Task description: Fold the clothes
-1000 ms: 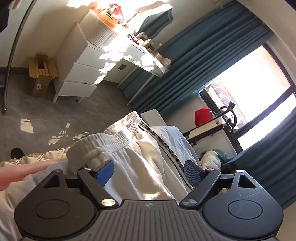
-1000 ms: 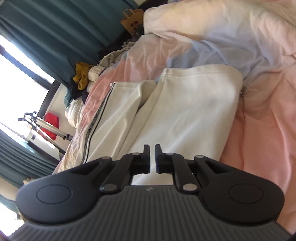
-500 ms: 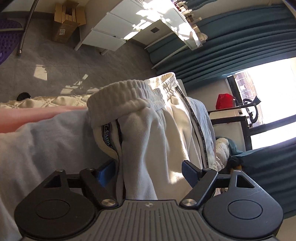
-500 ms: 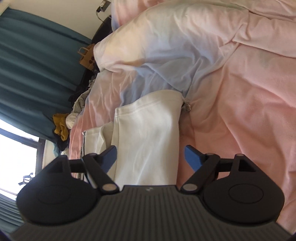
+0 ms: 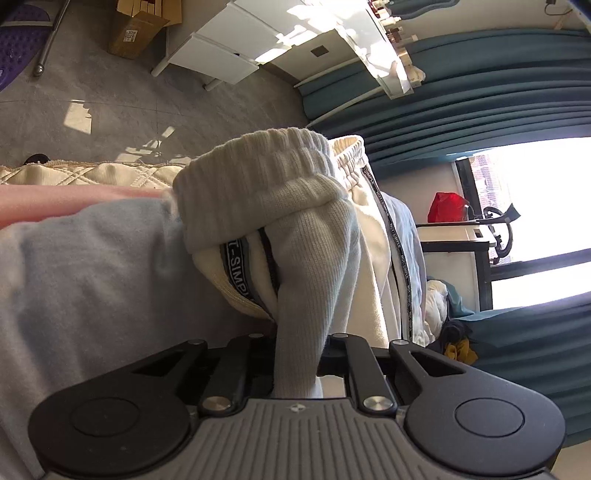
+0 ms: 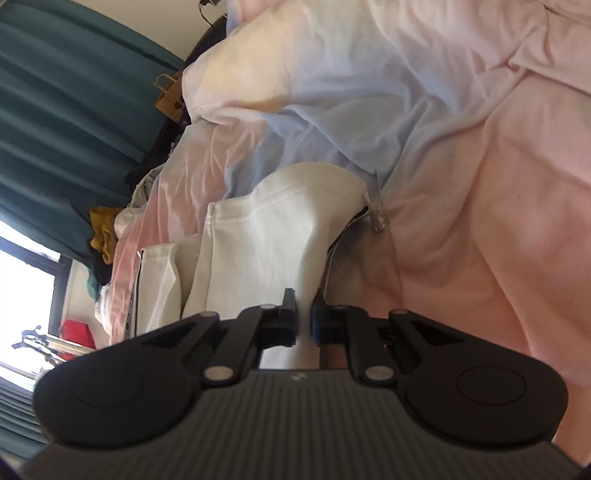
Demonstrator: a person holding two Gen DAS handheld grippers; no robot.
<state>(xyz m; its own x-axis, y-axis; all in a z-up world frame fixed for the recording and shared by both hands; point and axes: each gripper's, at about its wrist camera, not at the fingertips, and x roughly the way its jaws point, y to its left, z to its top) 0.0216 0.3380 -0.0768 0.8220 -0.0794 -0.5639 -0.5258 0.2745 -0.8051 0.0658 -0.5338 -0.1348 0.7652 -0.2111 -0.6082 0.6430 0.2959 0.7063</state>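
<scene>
Cream-white sweatpants with a black lettered side stripe lie on a pink and pale-blue duvet. In the left wrist view my left gripper [image 5: 297, 350] is shut on a bunched fold of the sweatpants [image 5: 314, 258] near the ribbed elastic waistband [image 5: 258, 162], lifting it. In the right wrist view my right gripper [image 6: 303, 325] is shut on the hem end of the sweatpants [image 6: 269, 236], pulling a ridge of cloth up off the duvet [image 6: 480, 221]. A metal drawstring tip [image 6: 376, 218] hangs beside the leg.
Beyond the bed edge are a grey floor, a white dresser [image 5: 236, 48] and a cardboard box [image 5: 136, 26]. Teal curtains [image 5: 480, 92] and a bright window stand to the right. A pile of other clothes [image 6: 107, 236] lies by the curtain.
Both grippers were open half a second ago and have closed on the sweatpants. The left one now holds cloth by the waistband; the right one holds the hem end, lifted slightly.
</scene>
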